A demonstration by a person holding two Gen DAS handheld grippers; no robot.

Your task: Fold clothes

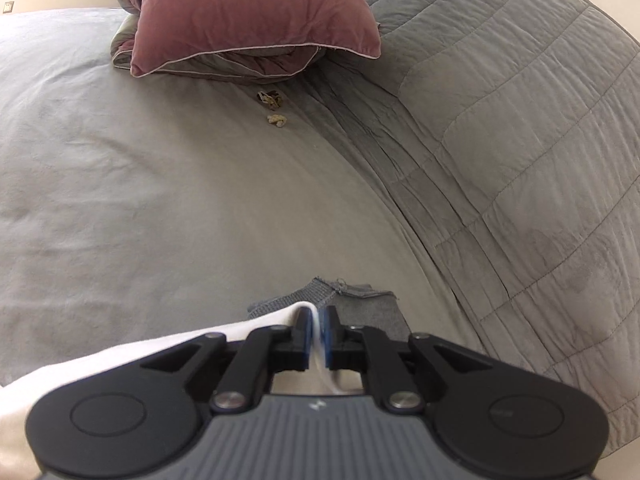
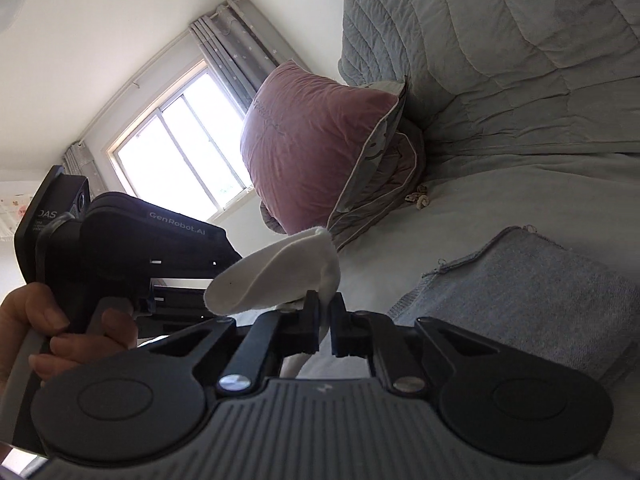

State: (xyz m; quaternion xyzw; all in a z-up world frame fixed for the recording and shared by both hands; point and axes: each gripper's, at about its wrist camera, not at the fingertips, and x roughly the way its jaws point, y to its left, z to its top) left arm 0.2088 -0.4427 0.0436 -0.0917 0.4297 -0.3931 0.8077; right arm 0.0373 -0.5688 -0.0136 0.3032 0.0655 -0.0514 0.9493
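The white cloth (image 1: 120, 344) is pinched at its edge by both claws, at the bottom centre of each view: the left claw (image 1: 319, 320) clamps a thin fold, the right claw (image 2: 328, 304) another, the rest curling loose to the left. Only a sliver sits between the pads, so a tug apart could likely pull it free, or the slack could sag onto the folded grey knit (image 2: 528, 292) lying on the bed (image 1: 140, 200) just beyond. Count: one white cloth, one grey knit, one pink pillow (image 1: 256, 12), one quilt (image 1: 520, 120), two small scraps (image 1: 276, 110) near the pillow.
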